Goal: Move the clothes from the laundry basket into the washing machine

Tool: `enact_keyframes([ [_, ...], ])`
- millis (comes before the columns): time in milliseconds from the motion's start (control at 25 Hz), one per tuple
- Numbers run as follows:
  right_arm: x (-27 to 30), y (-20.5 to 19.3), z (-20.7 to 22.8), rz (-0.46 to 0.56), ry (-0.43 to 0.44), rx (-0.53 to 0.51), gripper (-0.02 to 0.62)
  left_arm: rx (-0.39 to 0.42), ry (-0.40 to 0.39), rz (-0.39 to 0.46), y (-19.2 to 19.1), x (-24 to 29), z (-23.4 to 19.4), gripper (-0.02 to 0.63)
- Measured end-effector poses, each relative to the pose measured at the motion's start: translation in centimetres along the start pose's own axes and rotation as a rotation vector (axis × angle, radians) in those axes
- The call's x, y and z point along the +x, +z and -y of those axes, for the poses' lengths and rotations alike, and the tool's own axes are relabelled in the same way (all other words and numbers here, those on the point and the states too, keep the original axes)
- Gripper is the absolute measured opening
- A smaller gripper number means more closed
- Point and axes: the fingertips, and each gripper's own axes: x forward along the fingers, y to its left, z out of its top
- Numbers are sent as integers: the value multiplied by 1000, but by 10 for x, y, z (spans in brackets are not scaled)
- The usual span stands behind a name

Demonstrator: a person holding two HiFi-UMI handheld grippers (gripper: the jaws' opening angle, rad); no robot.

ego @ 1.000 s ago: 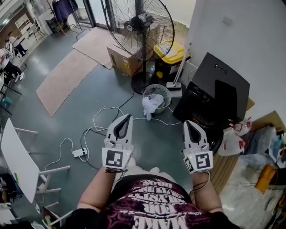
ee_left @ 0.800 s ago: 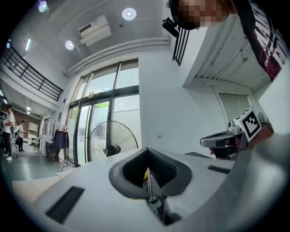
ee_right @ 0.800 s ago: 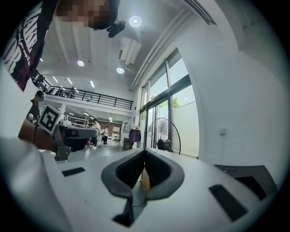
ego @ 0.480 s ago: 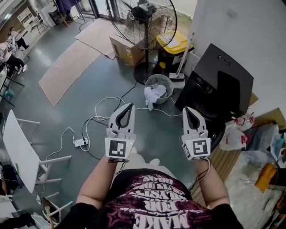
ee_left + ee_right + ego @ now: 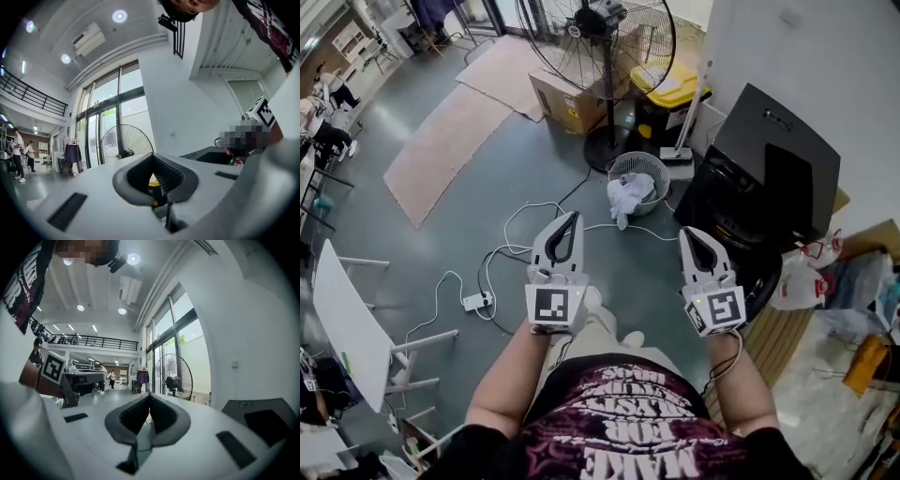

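A round mesh laundry basket (image 5: pixel 639 172) stands on the grey floor ahead, with white clothes (image 5: pixel 624 199) draped over its near rim. Right of it is the black washing machine (image 5: pixel 769 173), also seen as a dark lid (image 5: pixel 262 416) in the right gripper view. My left gripper (image 5: pixel 568 219) is held level at waist height, short of the basket, shut and empty (image 5: pixel 153 155). Beside it, nearer the machine, my right gripper (image 5: pixel 688 234) is shut with nothing in it (image 5: pixel 149 396). A sliver of the basket (image 5: pixel 161 211) shows below the left jaws.
A big standing fan (image 5: pixel 595 42) rises behind the basket, with a cardboard box (image 5: pixel 570 101) and a yellow-lidded bin (image 5: pixel 670 89) near it. White cables and a power strip (image 5: pixel 473 302) trail on the floor at left. A white table (image 5: pixel 342 328) and plastic bags (image 5: pixel 795 281) flank me.
Both grippers have sunk a little and edged toward the basket, staying shut and side by side. The basket and machine have shifted slightly up and right in the head view.
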Motion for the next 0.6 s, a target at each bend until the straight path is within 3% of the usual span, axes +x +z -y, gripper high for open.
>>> enact_keyframes([
  [240,31,-5,10,-32,-34,4,6,-21,-109,-1,-13,29,-11,5],
  [600,106,-15,18,-69,-71,-9,6,-20,-179,-8,-36,95,-52,5],
])
